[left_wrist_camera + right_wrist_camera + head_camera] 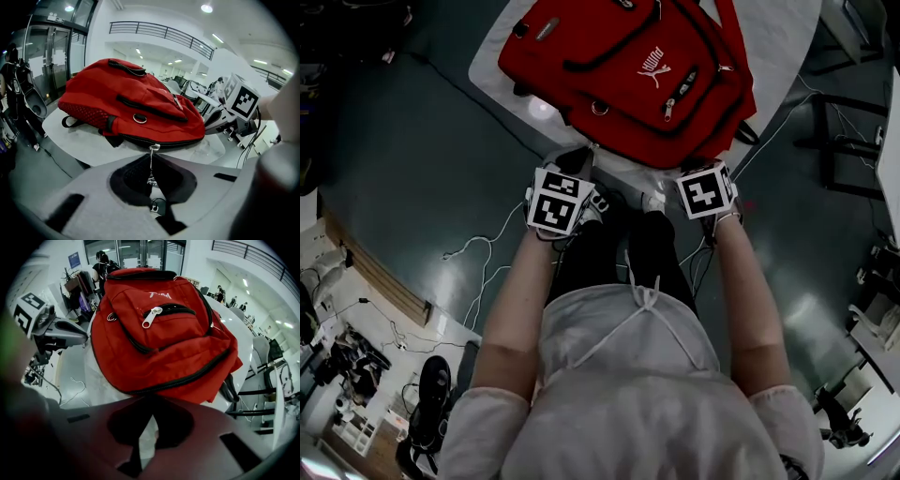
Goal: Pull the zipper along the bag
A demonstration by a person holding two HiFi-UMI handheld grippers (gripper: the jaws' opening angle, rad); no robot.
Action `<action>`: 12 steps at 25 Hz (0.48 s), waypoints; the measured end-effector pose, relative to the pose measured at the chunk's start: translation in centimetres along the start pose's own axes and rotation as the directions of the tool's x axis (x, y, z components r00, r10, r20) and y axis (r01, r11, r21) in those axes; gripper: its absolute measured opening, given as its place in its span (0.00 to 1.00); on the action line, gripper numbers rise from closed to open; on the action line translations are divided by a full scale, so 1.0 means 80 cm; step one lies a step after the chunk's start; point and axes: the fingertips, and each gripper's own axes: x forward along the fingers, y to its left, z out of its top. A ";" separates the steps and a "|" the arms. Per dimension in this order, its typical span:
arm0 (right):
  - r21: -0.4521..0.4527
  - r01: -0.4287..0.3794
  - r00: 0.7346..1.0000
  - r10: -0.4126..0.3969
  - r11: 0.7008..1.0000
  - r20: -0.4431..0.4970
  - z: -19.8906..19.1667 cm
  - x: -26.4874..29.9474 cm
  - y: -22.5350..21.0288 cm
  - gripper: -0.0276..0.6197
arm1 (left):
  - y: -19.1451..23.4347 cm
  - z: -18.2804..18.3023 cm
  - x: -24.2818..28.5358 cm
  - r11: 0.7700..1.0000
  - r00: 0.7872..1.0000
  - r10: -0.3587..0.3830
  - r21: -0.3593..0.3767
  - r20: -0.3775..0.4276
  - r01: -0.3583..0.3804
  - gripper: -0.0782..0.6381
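Backpack (pixel 628 75): red, lies flat on the white round table (pixel 787 33). Its near edge hangs just over the table rim in front of the person.

Left gripper (pixel 151 158): jaws clenched on the thin metal zipper pull (pixel 151 169). The pull hangs down from the slider on the dark zipper track (pixel 180 142), which runs along the lower edge of the backpack.

Right gripper (pixel 146 398): jaws closed, tips against the lower edge of the backpack just under the track. They seem to pinch the fabric there, though the contact itself is in shadow.

Handling, judged:
- The backpack is soft cloth and lies fairly flat, so it is probably light. It will likely slide on the smooth table and bunch ahead of the slider unless it is held.
- The track curves around the body. The pull direction should follow the curve, as a sideways tug may jam the slider.
- The pull is small, thin, smooth metal and is likely to slip or twist out of the jaws. A hold near the slider would give better control than one at the free end.
- The best place to brace is the fabric beside the track, behind the slider, kept taut.
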 end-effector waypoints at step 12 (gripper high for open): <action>-0.013 0.101 0.995 -0.101 0.995 -0.023 0.004 0.004 0.000 0.08 | 0.069 0.013 -0.008 0.998 1.000 0.020 0.052 -0.005 -0.020 0.14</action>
